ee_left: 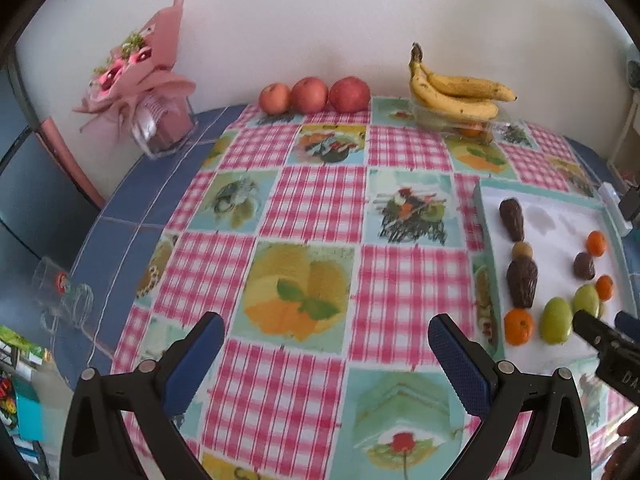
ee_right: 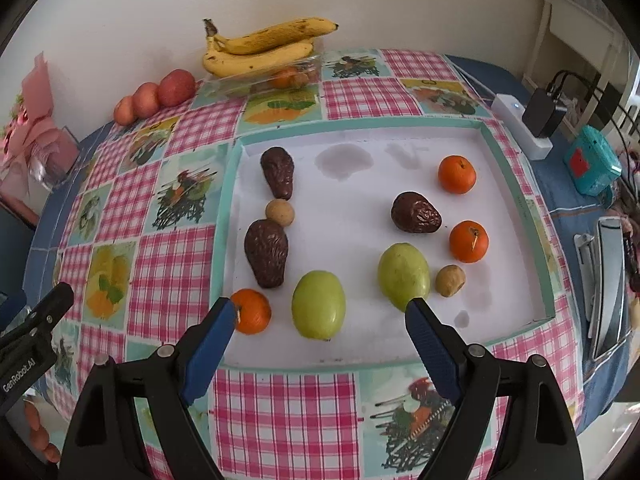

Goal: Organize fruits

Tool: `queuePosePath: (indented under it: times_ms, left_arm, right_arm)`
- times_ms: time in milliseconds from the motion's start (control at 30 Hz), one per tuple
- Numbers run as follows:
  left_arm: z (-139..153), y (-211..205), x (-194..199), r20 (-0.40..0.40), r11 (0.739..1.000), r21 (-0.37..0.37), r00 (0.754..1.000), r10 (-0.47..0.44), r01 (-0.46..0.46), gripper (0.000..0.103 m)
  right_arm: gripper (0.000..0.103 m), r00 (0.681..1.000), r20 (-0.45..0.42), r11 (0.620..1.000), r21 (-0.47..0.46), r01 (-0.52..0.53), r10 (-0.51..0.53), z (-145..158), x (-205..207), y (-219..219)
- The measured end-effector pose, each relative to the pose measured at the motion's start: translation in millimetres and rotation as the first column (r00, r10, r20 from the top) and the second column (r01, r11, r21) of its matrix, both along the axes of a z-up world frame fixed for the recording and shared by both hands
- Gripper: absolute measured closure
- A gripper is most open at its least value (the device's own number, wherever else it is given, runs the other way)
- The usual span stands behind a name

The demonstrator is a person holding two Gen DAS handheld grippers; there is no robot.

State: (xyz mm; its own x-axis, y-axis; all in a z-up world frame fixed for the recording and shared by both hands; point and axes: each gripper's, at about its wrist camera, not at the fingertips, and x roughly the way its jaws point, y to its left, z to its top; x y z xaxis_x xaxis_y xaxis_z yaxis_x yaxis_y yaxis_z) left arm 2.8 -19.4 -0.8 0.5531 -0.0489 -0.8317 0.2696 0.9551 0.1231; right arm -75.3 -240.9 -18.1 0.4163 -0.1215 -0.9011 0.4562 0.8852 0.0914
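A white tray [ee_right: 516, 160] with a teal rim holds loose fruit: two green fruits [ee_right: 318, 304] [ee_right: 403, 274], three oranges [ee_right: 457, 174] [ee_right: 469, 241] [ee_right: 251, 311], three dark brown wrinkled fruits [ee_right: 277, 172] [ee_right: 266, 253] [ee_right: 416, 213] and two small tan ones [ee_right: 280, 212] [ee_right: 450, 280]. My right gripper [ee_right: 320, 316] is open and empty, just in front of the near green fruit. My left gripper [ee_left: 326, 330] is open and empty above the tablecloth, left of the tray [ee_left: 490, 240].
Three red apples [ee_left: 314, 95] and bananas [ee_left: 456, 88] on a clear box stand by the back wall. A pink bouquet [ee_left: 136, 76] is at back left, a glass [ee_left: 64, 300] lies at the left edge. A power strip [ee_right: 520, 128] and teal device [ee_right: 592, 166] sit right of the tray.
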Motion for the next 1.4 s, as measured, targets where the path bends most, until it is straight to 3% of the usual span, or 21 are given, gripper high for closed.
queuePosePath:
  times_ms: [467,1400]
  left_arm:
    - [-9,6,-9,-0.046,1.0,0.023,0.999,0.006,-0.005,0.0]
    - [-8,7,-9,-0.05,1.0,0.029,0.999,-0.001,0.003,0.0]
  right_arm:
    - [0.016,1.0,0.002,1.0,-0.017,-0.022,0.022,0,-17,15]
    - [0.016,1.0,0.013,1.0,-0.022,-0.021,0.022,4,-17,15]
